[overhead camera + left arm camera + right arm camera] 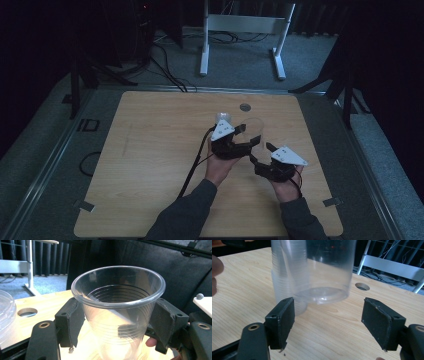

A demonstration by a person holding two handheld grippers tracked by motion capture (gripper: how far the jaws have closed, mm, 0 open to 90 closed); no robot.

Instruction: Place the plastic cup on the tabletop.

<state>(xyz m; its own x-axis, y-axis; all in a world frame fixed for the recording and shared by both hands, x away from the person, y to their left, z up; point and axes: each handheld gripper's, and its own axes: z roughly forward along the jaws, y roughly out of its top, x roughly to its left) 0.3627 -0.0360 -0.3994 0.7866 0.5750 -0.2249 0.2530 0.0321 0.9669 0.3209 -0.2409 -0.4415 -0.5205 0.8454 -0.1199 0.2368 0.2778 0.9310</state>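
The left hand-held gripper clamps a clear ribbed plastic cup upright above the wooden counter, beside the stack of clear cups; the right hand-held gripper gapes empty below, probably having released it.

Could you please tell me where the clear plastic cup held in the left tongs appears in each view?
High view: the clear plastic cup is right of centre, just beyond the left tongs.
Left gripper view: central, clamped between the pads.
Right gripper view: top centre, lifted above the wooden table.
Shared landmark: the round hole in the tabletop.
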